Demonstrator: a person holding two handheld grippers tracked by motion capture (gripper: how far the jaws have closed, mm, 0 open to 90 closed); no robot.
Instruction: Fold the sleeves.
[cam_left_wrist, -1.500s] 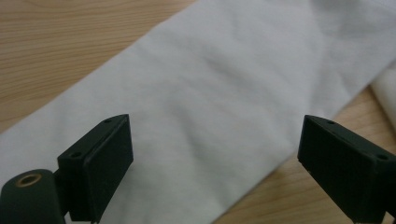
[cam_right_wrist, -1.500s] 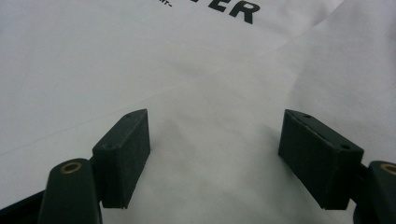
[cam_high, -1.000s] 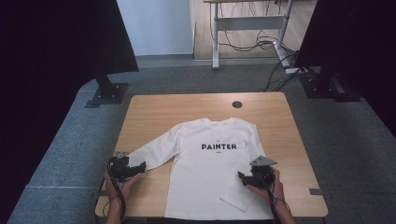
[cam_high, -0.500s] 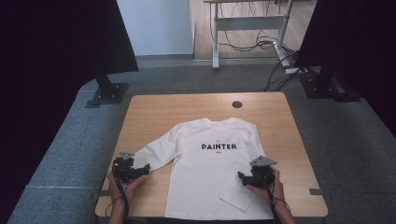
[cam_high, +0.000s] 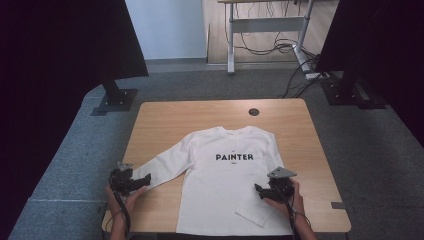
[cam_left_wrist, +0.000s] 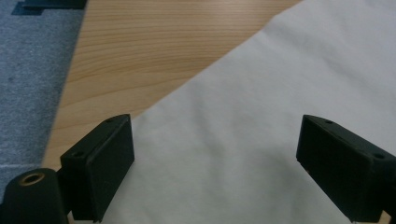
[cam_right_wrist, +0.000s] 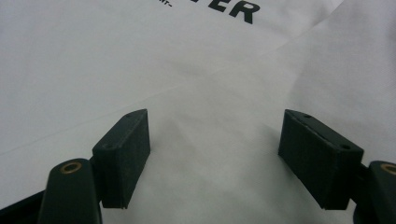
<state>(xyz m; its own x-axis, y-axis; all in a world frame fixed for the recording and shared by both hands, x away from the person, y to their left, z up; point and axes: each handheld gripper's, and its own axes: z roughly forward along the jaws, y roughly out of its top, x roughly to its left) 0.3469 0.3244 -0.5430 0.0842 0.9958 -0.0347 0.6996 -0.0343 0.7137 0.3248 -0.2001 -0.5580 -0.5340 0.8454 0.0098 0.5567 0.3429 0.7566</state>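
A white long-sleeved shirt (cam_high: 225, 172) printed with PAINTER lies flat on the wooden table (cam_high: 175, 117), its collar towards the far side. One sleeve (cam_high: 165, 167) stretches out to the left; the other sleeve (cam_high: 257, 210) is folded back over the body at the right. My left gripper (cam_high: 145, 178) is open at the cuff end of the stretched sleeve, and white sleeve cloth (cam_left_wrist: 224, 140) lies between its jaws. My right gripper (cam_high: 258, 190) is open over the folded sleeve, above white cloth (cam_right_wrist: 215, 135) with part of the print (cam_right_wrist: 238, 10) beyond.
A round cable hole (cam_high: 253, 111) sits near the table's far edge. Grey carpet (cam_high: 70, 165) surrounds the table. Black stands (cam_high: 115, 97) flank it at the left and right (cam_high: 350, 92). A desk frame with cables (cam_high: 270, 45) stands behind.
My left gripper has moved a little to the right, in over the sleeve's cuff. The right gripper and the shirt have stayed where they were.
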